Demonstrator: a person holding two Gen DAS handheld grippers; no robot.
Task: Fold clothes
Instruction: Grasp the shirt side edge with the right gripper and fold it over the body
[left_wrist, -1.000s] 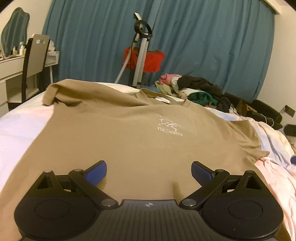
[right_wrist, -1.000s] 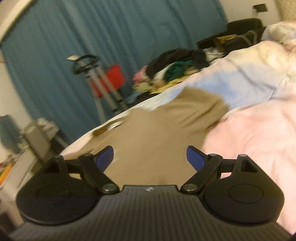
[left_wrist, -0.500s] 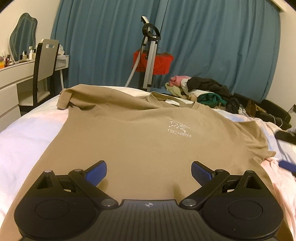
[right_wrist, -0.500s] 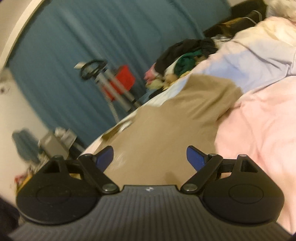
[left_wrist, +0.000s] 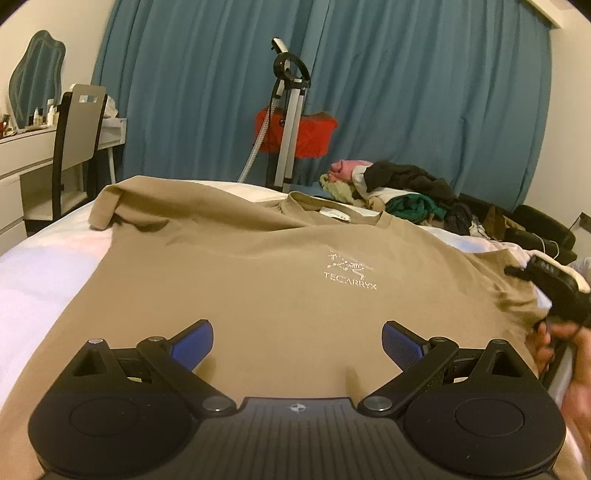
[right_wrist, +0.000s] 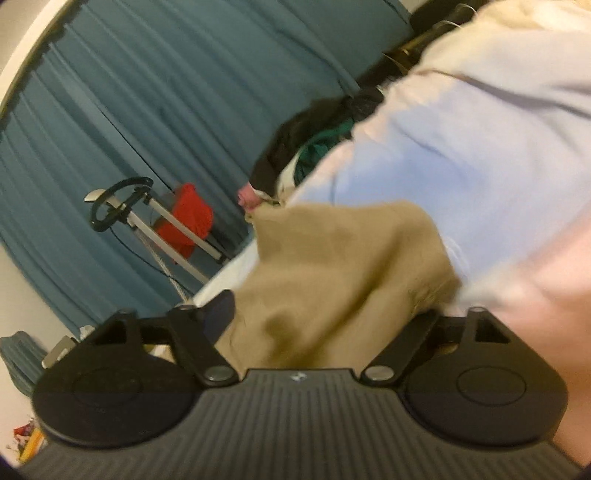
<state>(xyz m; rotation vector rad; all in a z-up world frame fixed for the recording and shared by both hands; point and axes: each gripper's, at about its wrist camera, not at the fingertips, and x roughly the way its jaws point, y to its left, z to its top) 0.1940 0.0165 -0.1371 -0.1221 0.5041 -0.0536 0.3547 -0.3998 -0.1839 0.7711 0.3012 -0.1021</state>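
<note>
A tan T-shirt (left_wrist: 258, 277) with a white chest logo lies face up and spread out on the bed. My left gripper (left_wrist: 297, 332) hovers open over its lower half, with nothing between the blue pads. In the right wrist view the shirt's right sleeve (right_wrist: 351, 251) is bunched between the fingers of my right gripper (right_wrist: 328, 310). Those jaws are closing around the cloth; the right pad is hidden under fabric. The left wrist view shows a person's hand (left_wrist: 557, 343) holding that gripper at the shirt's right edge.
A pile of mixed clothes (left_wrist: 406, 192) lies at the far end of the bed. Behind it stand a garment steamer pole (left_wrist: 288, 122) and teal curtains. A chair (left_wrist: 77, 140) and a white desk are at the left. A pink and lilac duvet (right_wrist: 480, 147) lies right of the shirt.
My right gripper swung down and rolled onto the right sleeve, and its jaws narrowed around the cloth. It and the hand came into the left wrist view. The left gripper stayed open.
</note>
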